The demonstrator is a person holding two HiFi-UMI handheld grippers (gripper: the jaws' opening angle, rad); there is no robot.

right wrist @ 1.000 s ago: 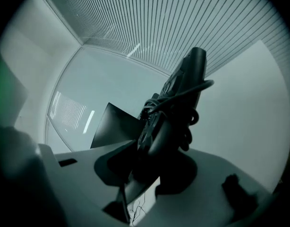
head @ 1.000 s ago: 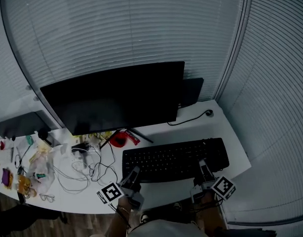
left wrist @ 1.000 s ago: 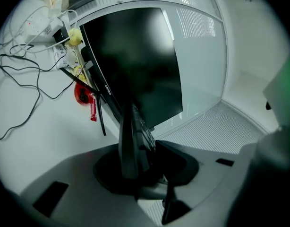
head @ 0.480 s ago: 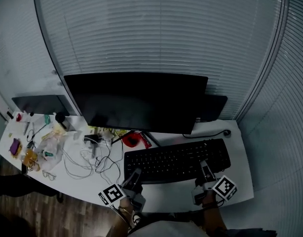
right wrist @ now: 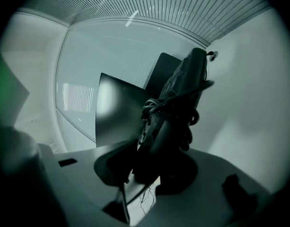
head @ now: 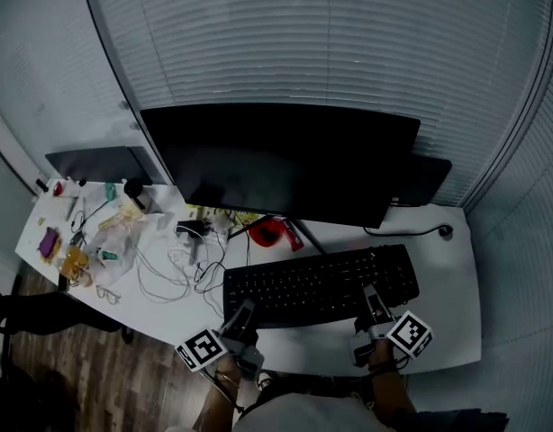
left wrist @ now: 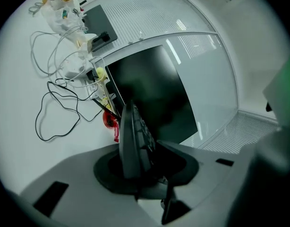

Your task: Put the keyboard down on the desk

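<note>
A black keyboard [head: 320, 283] lies level over the white desk [head: 448, 313], in front of the dark monitor [head: 285, 165]. Whether it touches the desk I cannot tell. My left gripper [head: 243, 318] is shut on its front edge near the left end, and my right gripper [head: 373, 306] is shut on the front edge near the right end. In the left gripper view the keyboard [left wrist: 133, 141] runs edge-on out from between the jaws of the left gripper [left wrist: 140, 167]. In the right gripper view the keyboard [right wrist: 178, 108], with its coiled cable, sits between the jaws of the right gripper [right wrist: 154, 160].
Loose cables [head: 168, 282], a red object [head: 266, 232] and small clutter [head: 74, 259] cover the desk's left part, with glasses [head: 106, 292] near the front edge. A dark slab [head: 101, 163] stands at the back left. A cable end [head: 446, 231] lies at the back right. Blinds close off the back.
The keyboard, still held by both grippers, has swung left along the desk and now sits squarely before the monitor. More desk shows to its right. The grips are unchanged.
</note>
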